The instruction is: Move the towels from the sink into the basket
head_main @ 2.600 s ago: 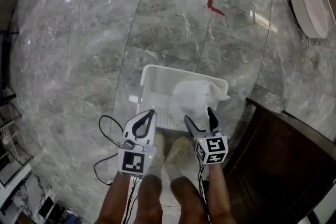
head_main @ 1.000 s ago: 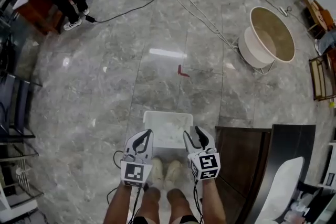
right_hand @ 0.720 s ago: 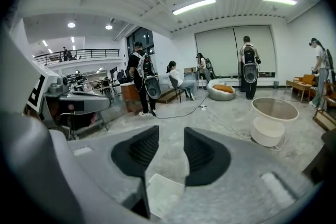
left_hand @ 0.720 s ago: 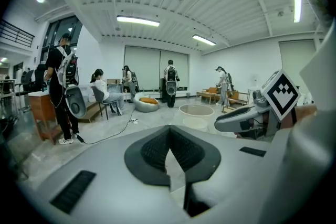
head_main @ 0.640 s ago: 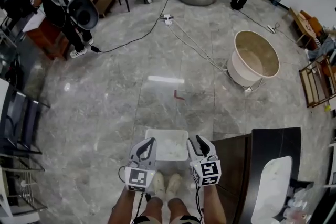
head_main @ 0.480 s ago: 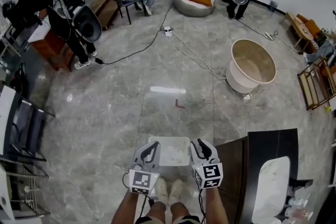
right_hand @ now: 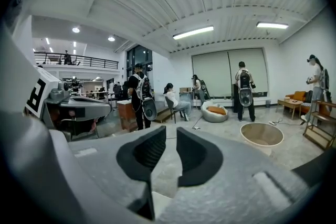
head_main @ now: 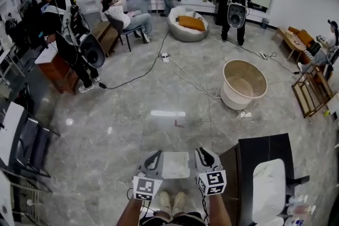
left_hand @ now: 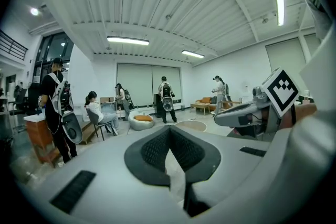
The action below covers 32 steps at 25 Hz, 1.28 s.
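Note:
In the head view the white basket (head_main: 176, 154) stands on the grey marble floor by the person's shoes; what lies in it looks white, too small to make out. My left gripper (head_main: 157, 153) hovers over its left edge and my right gripper (head_main: 200, 151) over its right edge, both raised well above it and pointing nearly level. The left gripper (left_hand: 169, 128) is shut, tips touching, holding nothing. The right gripper (right_hand: 171, 131) has just been closing to a narrow gap, with nothing between its jaws. The white sink (head_main: 267, 188) sits in a dark counter (head_main: 265, 148) at the lower right.
A beige round tub (head_main: 242, 83) stands on the floor ahead to the right, with cables (head_main: 185, 75) trailing past it. A wooden rack (head_main: 312, 92) is at far right. Several people, a bench and a dog-bed-like cushion (head_main: 188, 24) occupy the back of the room.
Both grippers have risen away from the basket, which now looks smaller. The head view has lifted from the floor to take in the whole room. The right jaws have narrowed.

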Motion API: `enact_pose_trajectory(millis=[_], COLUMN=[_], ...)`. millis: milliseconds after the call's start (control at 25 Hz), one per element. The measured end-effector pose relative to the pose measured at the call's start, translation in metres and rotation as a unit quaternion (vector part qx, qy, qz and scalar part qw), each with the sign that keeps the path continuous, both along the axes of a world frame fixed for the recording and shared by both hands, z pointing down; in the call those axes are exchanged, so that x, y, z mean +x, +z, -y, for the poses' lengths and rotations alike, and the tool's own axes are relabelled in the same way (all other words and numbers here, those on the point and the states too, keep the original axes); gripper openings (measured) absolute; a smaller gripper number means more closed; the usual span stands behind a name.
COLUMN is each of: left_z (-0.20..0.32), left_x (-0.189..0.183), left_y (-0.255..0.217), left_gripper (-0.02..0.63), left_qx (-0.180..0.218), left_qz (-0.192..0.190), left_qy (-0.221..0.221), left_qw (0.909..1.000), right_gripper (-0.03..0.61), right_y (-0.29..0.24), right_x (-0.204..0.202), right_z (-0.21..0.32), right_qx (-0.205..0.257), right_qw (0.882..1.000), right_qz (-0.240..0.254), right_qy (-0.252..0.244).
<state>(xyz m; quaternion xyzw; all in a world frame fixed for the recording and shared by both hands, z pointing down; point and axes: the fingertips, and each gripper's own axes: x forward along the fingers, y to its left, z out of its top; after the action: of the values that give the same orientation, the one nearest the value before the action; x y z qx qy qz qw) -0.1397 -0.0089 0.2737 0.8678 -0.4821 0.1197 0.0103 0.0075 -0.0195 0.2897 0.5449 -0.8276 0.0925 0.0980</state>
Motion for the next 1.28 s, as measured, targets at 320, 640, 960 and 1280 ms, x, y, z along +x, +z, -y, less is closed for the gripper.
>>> enact_pose_trajectory(millis=[320,640,960,1280], left_z=[-0.029,-0.048,-0.049,-0.047], left_x=[0.002,-0.004,-0.005,-0.008], left_y=[-0.025,-0.023,-0.023,-0.023], left_gripper=[0.009,0.009,0.009,0.009], left_qx=[0.016,0.012,0.019,0.014], left_qz=[0.004,0.012,0.004,0.002], left_qy=[0.011,0.016,0.013,0.012], left_qw=[0.9998,0.9997,0.9997,0.9998], right_gripper=[0.040,0.002,0.001,0.000], right_y=[-0.030,-0.036,-0.035,-0.034], right_x=[0.011,0.010,0.011,0.008], right_z=[-0.037,-0.057,-0.059,-0.060], right_qx=[0.022,0.030,0.037,0.034], right_qw=[1.000,0.999,0.999,0.999], right_qz=[-0.008,-0.021,-0.026,-0.027], right_qy=[0.015,0.017,0.024,0.025])
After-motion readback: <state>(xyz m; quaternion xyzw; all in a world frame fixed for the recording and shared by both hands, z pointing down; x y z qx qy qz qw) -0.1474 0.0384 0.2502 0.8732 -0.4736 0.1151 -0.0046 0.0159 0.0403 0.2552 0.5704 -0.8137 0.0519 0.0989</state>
